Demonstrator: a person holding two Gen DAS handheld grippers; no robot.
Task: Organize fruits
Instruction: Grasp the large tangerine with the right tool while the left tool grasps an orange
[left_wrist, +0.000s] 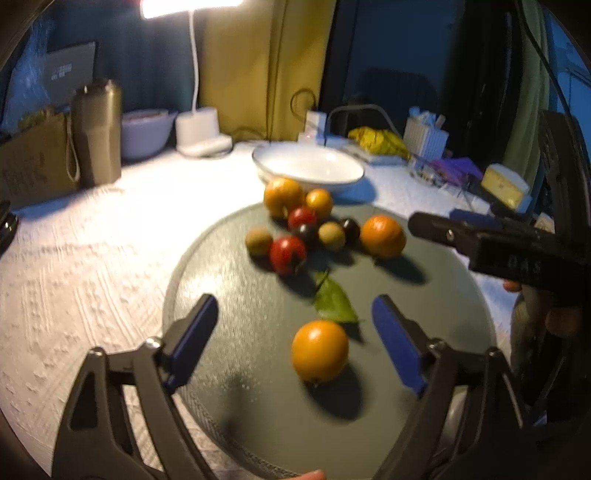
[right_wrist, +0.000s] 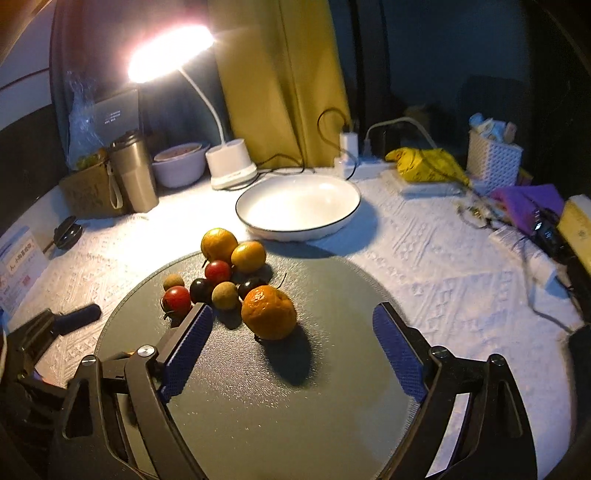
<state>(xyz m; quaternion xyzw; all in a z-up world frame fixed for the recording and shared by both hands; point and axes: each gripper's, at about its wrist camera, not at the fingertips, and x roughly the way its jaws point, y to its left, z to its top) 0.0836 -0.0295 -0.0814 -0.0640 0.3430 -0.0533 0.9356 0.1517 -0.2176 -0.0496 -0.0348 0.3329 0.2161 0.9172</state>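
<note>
A white textured tablecloth (right_wrist: 424, 266) covers the table, and on it lies a round grey mat (right_wrist: 295, 387) that carries nearly all the fruit. Behind the mat stands a white bowl with a dark rim (right_wrist: 299, 206), holding nothing that I can see. A lit desk lamp (right_wrist: 231, 162) stands further back.

The left gripper (left_wrist: 293, 332) hovers low over the mat with its blue fingers spread wide, and a lone orange (left_wrist: 320, 350) with a green leaf (left_wrist: 334, 302) beside it sits between them, untouched. The right gripper (right_wrist: 291, 336) is spread just as wide, a wrinkled mandarin (right_wrist: 269, 312) just ahead of it.

At the mat's far edge cluster two smaller oranges (right_wrist: 218, 243), red cherry tomatoes (right_wrist: 177, 298), dark ones (right_wrist: 200, 290) and brownish longans (right_wrist: 225, 294).
</note>
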